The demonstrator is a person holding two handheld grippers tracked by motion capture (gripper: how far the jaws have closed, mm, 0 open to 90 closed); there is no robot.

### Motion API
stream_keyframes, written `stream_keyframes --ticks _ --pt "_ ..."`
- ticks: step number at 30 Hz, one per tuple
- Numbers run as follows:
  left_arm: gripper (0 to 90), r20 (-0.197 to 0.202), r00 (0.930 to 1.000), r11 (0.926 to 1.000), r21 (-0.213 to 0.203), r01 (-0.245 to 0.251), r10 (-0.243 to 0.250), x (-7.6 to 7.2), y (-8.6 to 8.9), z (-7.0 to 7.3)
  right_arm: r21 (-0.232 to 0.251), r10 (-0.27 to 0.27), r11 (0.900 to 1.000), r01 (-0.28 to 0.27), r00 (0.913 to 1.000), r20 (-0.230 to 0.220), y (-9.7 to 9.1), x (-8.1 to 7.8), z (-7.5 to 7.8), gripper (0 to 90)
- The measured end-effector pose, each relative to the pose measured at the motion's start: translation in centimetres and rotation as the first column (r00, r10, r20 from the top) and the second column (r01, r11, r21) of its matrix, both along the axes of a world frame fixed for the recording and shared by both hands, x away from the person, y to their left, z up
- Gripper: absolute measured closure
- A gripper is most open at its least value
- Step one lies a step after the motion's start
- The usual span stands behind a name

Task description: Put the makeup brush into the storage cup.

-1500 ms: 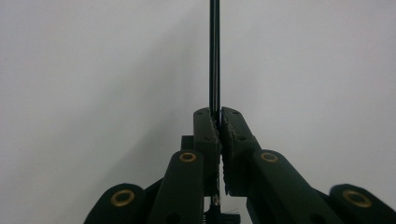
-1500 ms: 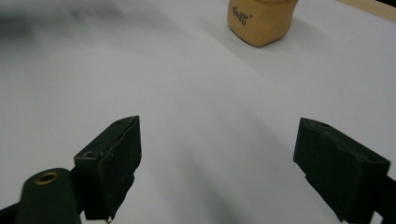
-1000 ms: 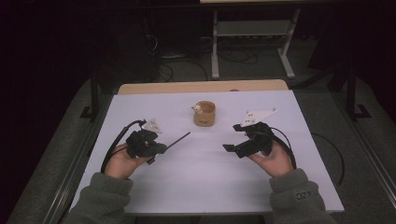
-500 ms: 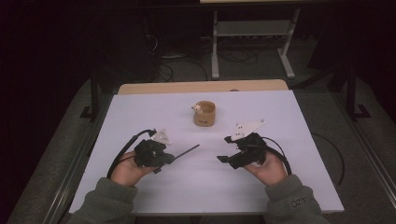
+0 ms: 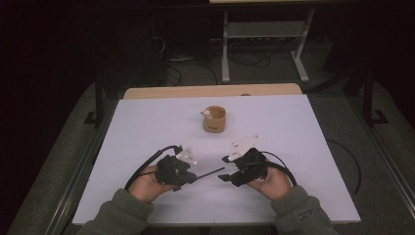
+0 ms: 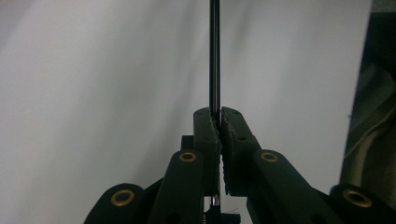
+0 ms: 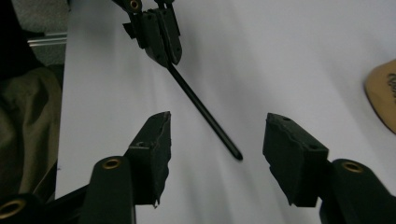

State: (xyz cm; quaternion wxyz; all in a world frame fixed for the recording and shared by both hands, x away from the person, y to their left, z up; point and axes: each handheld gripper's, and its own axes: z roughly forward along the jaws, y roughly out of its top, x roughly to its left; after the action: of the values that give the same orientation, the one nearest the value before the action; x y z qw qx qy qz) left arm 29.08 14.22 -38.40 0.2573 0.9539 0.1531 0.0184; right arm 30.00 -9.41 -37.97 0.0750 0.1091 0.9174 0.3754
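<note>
My left gripper (image 5: 188,175) has its jaws clenched on a thin black rod (image 6: 215,56). In the left gripper view the rod runs straight up from between the two jaws, gripped near its lower end, w/ most of its length free ahead of them. Beyond the rod I see the white table (image 6: 93,70) and, at the right edge, a bit of olive sleeve (image 6: 373,130).

My right gripper (image 7: 217,140) has its jaws apart, not pressing on anything; they have just been closing. In the right gripper view the free tip of the rod (image 7: 205,112) lies ahead of the jaws, approx. in the middle of the gap and a bit beyond the jaw tips; no contact w/ either jaw. The rod goes up and to the left from there, to the left gripper (image 7: 156,32), which holds it at the top of that view.

In the high view the two grippers face each other low over the near part of the table (image 5: 303,127), right gripper (image 5: 226,169) just beside the rod tip (image 5: 213,172). Well ahead of both, toward the far side, stands a small tan cup (image 5: 214,119), upright, w/ a small white thing at its rim; I cannot tell what that is. The cup edge (image 7: 380,98) also appears right of my right jaws.
</note>
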Motion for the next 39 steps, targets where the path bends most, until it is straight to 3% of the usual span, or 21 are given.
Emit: stream_keyframes --ticks 7,11,20,39 --pt "85.9 0.002 0.996 0.996 0.003 0.089 -0.089 -1.2 -1.6 -0.1 -0.047 0.099 0.994 -0.099 0.995 0.01 0.8 -0.3 -0.7 51.0" --pt "86.0 0.003 0.9928 0.9927 0.012 0.12 -0.12 -1.6 -2.2 -0.1 -0.068 0.147 0.9867 -0.147 0.9891 -0.014 1.2 -0.4 -1.0 58.1" --pt "86.0 0.006 0.9903 0.9903 0.007 0.138 -0.138 -1.9 -2.5 -0.1 -0.097 0.197 0.974 -0.205 0.977 -0.081 1.6 -0.5 -1.6 65.6" --pt "85.9 0.001 0.9886 0.9886 0.003 0.151 -0.151 -1.9 -2.4 0.1 -0.128 0.259 0.953 -0.275 0.9578 -0.124 2.0 -0.7 -2.2 80.5"
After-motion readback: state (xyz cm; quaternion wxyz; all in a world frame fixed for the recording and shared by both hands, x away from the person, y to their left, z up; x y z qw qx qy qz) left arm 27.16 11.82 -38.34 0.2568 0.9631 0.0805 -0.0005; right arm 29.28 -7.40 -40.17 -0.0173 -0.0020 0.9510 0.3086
